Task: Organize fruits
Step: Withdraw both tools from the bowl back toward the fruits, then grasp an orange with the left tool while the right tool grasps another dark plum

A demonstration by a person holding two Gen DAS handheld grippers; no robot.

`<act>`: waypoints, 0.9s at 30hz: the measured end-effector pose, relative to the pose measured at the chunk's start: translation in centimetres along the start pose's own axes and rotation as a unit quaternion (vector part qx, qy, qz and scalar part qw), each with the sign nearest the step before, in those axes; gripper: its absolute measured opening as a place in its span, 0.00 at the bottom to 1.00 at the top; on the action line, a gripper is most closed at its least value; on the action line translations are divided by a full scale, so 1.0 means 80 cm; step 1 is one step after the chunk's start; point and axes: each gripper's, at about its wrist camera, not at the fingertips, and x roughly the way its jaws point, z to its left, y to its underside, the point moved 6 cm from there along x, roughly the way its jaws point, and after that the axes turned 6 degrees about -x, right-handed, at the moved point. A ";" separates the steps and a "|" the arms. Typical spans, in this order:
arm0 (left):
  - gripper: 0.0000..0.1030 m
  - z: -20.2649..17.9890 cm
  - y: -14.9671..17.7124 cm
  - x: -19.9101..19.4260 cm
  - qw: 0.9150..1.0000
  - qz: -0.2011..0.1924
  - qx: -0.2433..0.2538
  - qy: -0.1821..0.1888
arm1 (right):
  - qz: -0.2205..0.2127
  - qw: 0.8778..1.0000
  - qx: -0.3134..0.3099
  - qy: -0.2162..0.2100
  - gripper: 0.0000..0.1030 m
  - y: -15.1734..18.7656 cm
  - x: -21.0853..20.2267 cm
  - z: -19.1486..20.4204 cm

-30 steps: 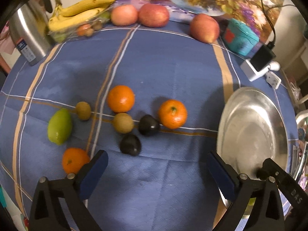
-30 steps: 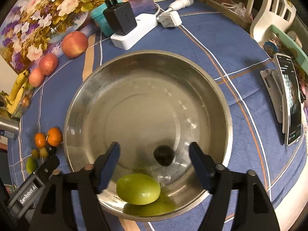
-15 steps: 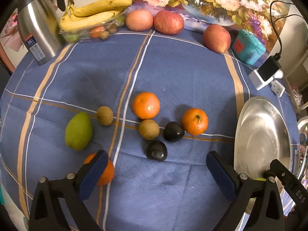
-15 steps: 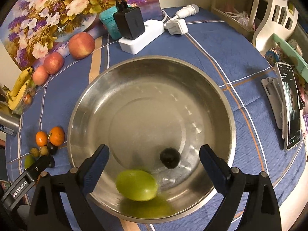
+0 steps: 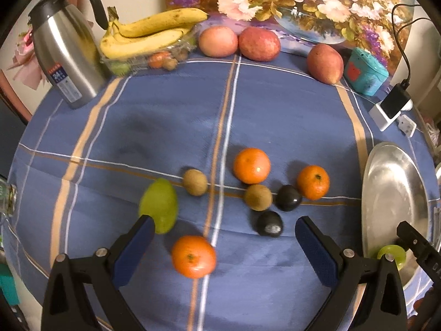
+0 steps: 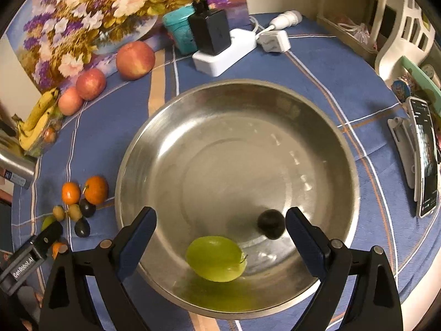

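In the right wrist view a steel bowl (image 6: 344,165) holds a green mango (image 6: 215,258) and a dark plum (image 6: 271,223). My right gripper (image 6: 220,218) hangs open above them, touching neither. In the left wrist view my left gripper (image 5: 224,226) is open over the blue cloth. An orange (image 5: 193,256) lies between its fingers, untouched. A second green mango (image 5: 159,205) sits by the left finger. Further off lie two oranges (image 5: 251,165), two kiwis (image 5: 258,197) and two dark plums (image 5: 288,197). The bowl's rim (image 5: 369,193) shows at the right.
A steel kettle (image 5: 69,52), bananas (image 5: 148,35) and three apples (image 5: 259,44) line the table's far edge. A teal box (image 5: 363,71) and a power strip with charger (image 6: 220,47) stand beyond the bowl. A phone on a stand (image 6: 424,160) is right of the bowl.
My right gripper's jaws widened and the green mango came free, settling in the bowl. The left gripper drifted left, so the near orange now lies between its fingers.
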 end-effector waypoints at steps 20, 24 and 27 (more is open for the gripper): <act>1.00 0.128 -0.039 -0.014 0.998 -0.038 -0.023 -0.047 | 0.011 0.997 -0.063 -0.035 0.92 0.011 0.005 0.101; 1.00 0.156 -0.041 -0.016 0.997 -0.040 -0.036 -0.050 | 0.010 0.995 -0.084 -0.055 0.92 0.013 0.001 0.142; 1.00 0.170 -0.043 -0.018 0.997 -0.041 -0.051 -0.043 | 0.012 0.992 -0.100 -0.073 0.92 0.017 0.000 0.172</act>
